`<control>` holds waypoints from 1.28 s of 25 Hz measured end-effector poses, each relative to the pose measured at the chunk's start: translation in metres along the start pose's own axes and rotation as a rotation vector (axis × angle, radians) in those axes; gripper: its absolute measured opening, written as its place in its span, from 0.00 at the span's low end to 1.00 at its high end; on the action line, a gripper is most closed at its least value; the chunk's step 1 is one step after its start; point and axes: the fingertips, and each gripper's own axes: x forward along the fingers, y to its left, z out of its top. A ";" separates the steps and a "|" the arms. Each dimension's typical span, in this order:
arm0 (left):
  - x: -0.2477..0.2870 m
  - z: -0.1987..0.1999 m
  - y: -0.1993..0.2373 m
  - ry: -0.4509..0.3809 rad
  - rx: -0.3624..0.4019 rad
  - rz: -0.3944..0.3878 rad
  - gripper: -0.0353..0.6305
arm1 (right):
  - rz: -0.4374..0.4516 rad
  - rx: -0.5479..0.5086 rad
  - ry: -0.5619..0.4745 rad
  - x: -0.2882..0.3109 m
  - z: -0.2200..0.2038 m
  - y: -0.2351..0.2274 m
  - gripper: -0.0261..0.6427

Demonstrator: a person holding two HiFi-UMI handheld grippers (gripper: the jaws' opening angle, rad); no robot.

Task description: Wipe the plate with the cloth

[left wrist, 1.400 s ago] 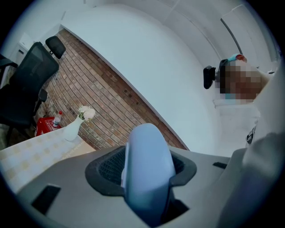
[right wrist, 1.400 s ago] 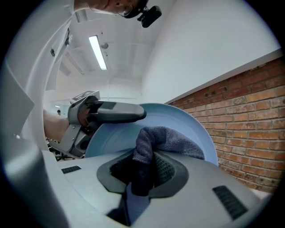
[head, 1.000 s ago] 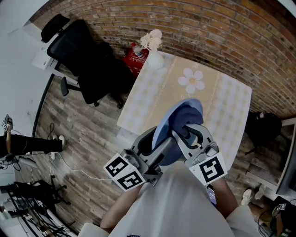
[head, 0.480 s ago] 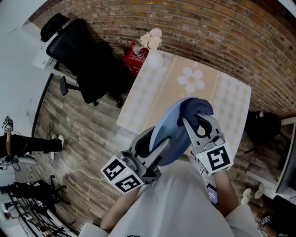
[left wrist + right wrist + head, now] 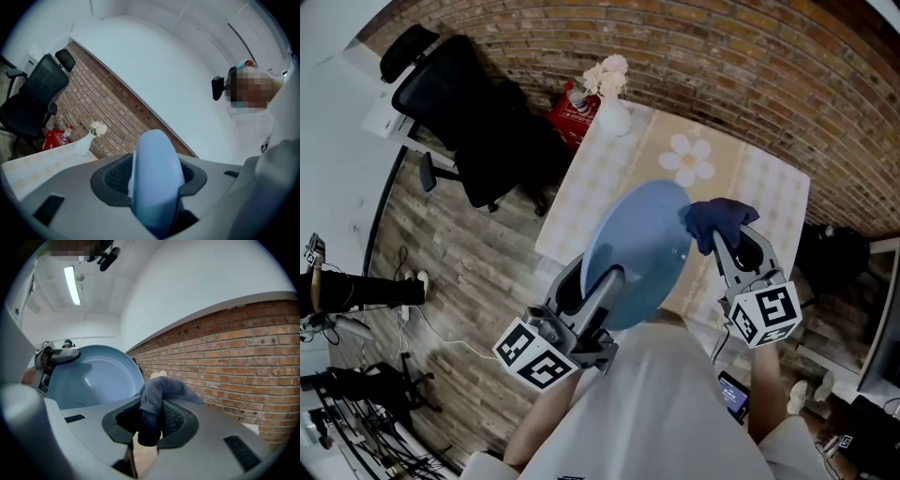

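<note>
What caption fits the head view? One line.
Left gripper grips a blue plate by its rim; right gripper holds a dark cloth by its edge.

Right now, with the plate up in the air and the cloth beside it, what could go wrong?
1. The left gripper grips the plate only at its rim, tilted, apparently above the table's near edge and the wooden floor; pressing with the cloth could lever it loose, I think.
2. The right gripper pinches just a fold of the cloth, so it might pull free mid-wipe.
</note>
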 end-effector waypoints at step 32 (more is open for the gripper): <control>0.015 0.032 0.003 -0.125 0.077 0.048 0.37 | 0.526 0.073 0.120 -0.032 -0.048 0.157 0.19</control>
